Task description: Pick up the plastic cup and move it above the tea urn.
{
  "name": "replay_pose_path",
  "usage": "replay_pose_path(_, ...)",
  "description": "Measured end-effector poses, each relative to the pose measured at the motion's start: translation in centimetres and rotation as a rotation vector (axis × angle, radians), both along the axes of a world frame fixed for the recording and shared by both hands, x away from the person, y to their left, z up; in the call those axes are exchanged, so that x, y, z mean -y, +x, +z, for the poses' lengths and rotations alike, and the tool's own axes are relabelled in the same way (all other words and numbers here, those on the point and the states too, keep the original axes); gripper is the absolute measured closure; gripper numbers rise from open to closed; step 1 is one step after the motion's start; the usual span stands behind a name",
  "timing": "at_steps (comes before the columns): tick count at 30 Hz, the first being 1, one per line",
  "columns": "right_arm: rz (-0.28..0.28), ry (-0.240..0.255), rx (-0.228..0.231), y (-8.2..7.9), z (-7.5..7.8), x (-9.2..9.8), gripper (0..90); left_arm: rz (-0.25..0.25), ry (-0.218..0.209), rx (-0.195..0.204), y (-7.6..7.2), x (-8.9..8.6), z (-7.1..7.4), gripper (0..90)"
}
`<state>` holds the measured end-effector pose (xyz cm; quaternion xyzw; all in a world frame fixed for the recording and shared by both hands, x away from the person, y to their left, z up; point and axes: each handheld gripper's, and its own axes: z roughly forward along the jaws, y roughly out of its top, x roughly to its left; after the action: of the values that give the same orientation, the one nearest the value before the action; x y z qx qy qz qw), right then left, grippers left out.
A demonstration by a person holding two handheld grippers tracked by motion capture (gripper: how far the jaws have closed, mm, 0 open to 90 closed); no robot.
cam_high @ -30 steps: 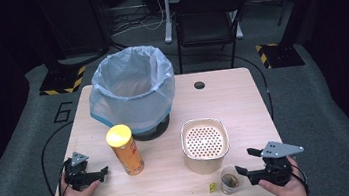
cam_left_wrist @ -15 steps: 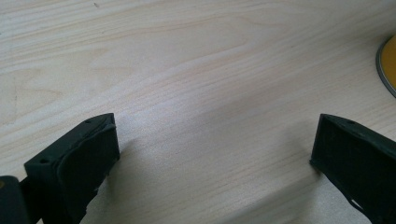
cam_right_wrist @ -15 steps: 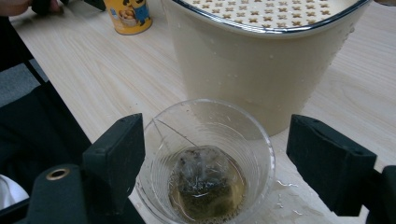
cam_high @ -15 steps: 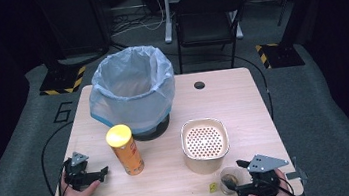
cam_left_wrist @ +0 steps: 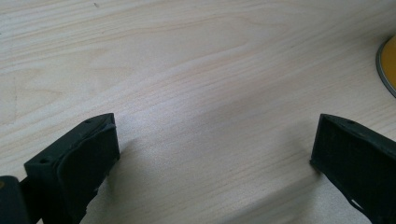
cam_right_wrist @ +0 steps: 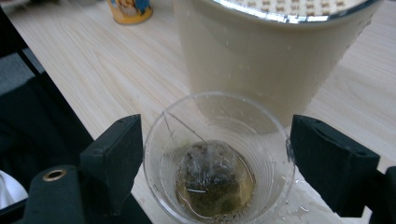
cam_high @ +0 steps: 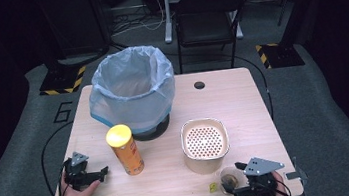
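Right gripper view: open tongs point(cam_right_wrist: 212, 163) straddle the plastic cup point(cam_right_wrist: 218, 161), the beige container point(cam_right_wrist: 271, 51) just behind.

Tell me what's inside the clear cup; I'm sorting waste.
The clear cup holds a wet tea bag in a little brown liquid, its string against the wall. Anything beneath the bag is covered.

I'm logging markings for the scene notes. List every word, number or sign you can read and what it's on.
"6": large digit on the grey floor mat left of the table.
Yellow-and-black hazard stripes, no words: on the floor plates behind the table.
Print on the yellow can: too blurred to read.
Clear cup with the tea bag: no lettering.
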<state>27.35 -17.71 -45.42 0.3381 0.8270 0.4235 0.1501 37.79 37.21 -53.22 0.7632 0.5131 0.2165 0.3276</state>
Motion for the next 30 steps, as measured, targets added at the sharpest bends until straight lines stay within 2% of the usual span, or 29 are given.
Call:
replay_pose_path(5, 0.0, -0.028, -0.014, 0.3, -0.7, 0.0, 18.1, -0.001, 0.002, 0.001, 0.0, 0.0, 0.0, 0.6)
replay_pose_path(7, -0.021, -0.044, -0.006, 0.4, -0.9, 0.3, 18.3, 0.001, -0.004, -0.001, 0.0, 0.0, 0.0, 0.6)
replay_pose_path(16, -0.079, -0.042, 0.002, 1.2, -1.3, 2.0, 19.3, 0.0, 0.0, 0.001, 0.0, 0.0, 0.0, 0.6)
replay_pose_path(18, -0.098, -0.055, -0.013, 1.5, -1.7, 1.9, 19.8, 0.0, -0.001, 0.0, 0.0, 0.0, 0.0, 0.6)
replay_pose_path(22, -0.093, -0.087, -0.012, 2.1, -2.2, 1.4, 23.0, 0.001, -0.004, -0.001, 0.0, 0.0, 0.0, 0.6)
replay_pose_path(30, -0.119, -0.057, -0.025, 2.4, -2.7, 1.1, 26.0, 0.0, 0.001, 0.001, 0.0, 0.0, 0.0, 0.6)
